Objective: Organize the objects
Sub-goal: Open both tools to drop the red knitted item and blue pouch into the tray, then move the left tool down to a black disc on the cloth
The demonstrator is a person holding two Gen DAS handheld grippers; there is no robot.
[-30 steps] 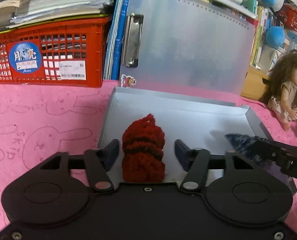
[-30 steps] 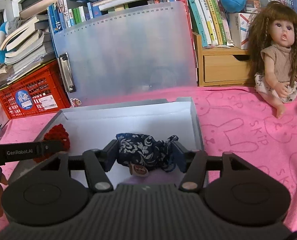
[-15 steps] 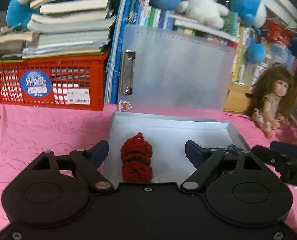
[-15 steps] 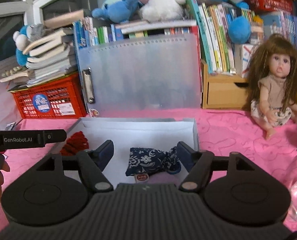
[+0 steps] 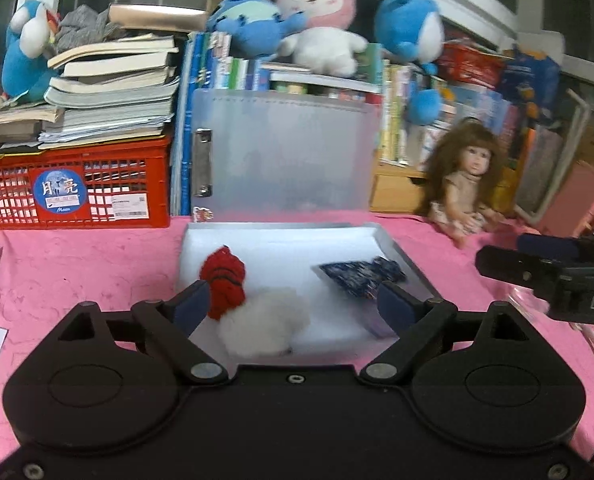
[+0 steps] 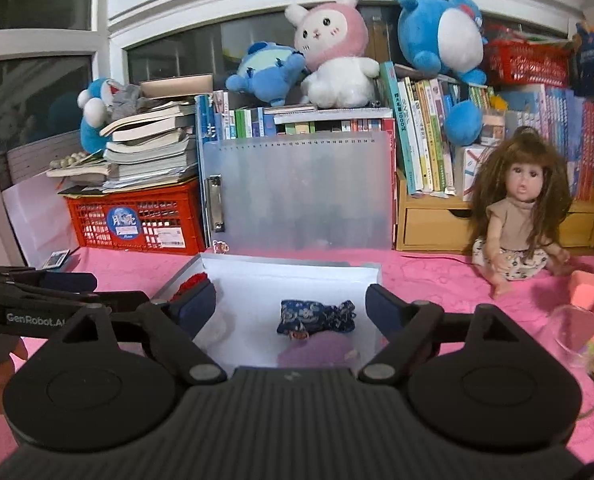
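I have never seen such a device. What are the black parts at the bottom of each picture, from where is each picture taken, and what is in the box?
There is no robot. A person holds one two-finger gripper in each hand, and a camera on each looks forward along its fingers. The black shape at the bottom is the tool itself.

In the left camera's picture you see the left gripper, with the right one at the right edge. In the right camera's picture you see the right gripper.

On the pink cloth lies an open white box. In it are a red yarn bundle, a white fluffy thing, and a blue flowered pouch.

Nothing is held: both grippers' jaws are opening, with nothing gripped between them.
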